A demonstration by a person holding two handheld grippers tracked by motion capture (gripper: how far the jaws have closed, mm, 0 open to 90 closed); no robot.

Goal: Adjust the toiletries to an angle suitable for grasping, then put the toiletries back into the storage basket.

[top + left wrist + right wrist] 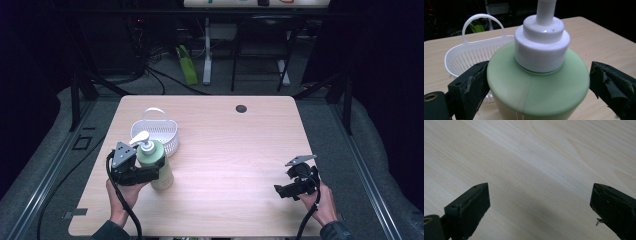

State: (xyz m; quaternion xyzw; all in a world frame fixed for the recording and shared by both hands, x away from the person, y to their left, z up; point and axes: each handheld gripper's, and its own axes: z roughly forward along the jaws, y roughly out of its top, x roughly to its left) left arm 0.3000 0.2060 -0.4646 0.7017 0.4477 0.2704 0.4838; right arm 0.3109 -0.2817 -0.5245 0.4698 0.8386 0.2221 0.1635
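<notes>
Green pump bottle: upright at the table's near-left, just in front of the white basket. Your left gripper brackets its shoulder, one jaw touching, the other slightly clear; grip uncertain. Pump spout cut off in left gripper view. Your right gripper: jaws wide, empty, over bare wood.

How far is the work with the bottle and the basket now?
Done: nothing visible yet; the basket is empty. In hand: the left tool brackets the bottle, which stands beside the basket; grip not clearly closed. Left: probably moving it. The right tool is open, idle.
</notes>
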